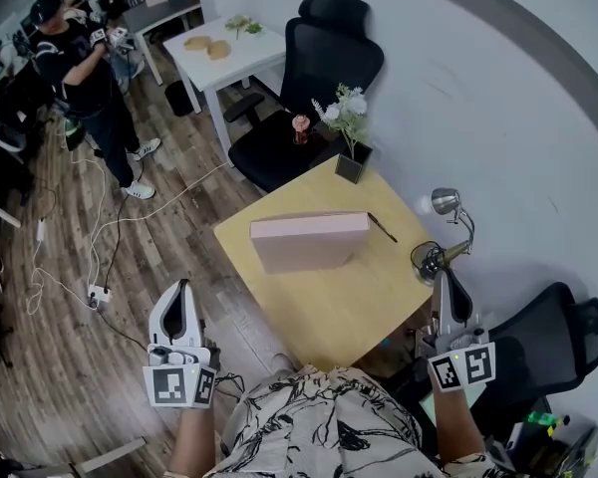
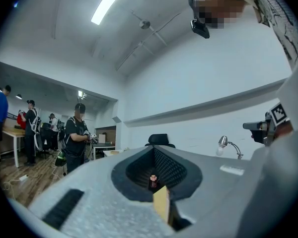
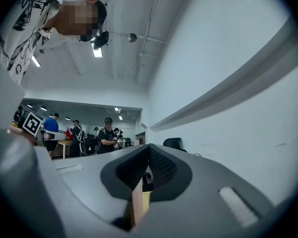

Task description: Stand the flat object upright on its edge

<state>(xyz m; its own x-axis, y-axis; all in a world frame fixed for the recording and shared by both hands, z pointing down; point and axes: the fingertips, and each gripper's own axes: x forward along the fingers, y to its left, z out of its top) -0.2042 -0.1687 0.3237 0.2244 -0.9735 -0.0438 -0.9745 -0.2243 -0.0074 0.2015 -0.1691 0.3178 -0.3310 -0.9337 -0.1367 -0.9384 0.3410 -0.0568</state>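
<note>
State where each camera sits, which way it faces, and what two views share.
Head view: on the head, steeply down onto table, pink box; left gripper, right gripper, shirt show.
Left gripper view: on left gripper, along shut jaws toward black chair; shirt shows.
Right gripper view: on right gripper, along shut jaws beside white wall; shirt shows.
Shared: both gripper views see that chair.

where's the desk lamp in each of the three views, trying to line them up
Head view: the desk lamp stands at the right edge of the table, right of centre.
Left gripper view: the desk lamp is right of centre, against the white wall.
Right gripper view: not in it.
Shared landmark: the black office chair, top centre in the head view, near mid-frame in the left gripper view and the right gripper view.
</note>
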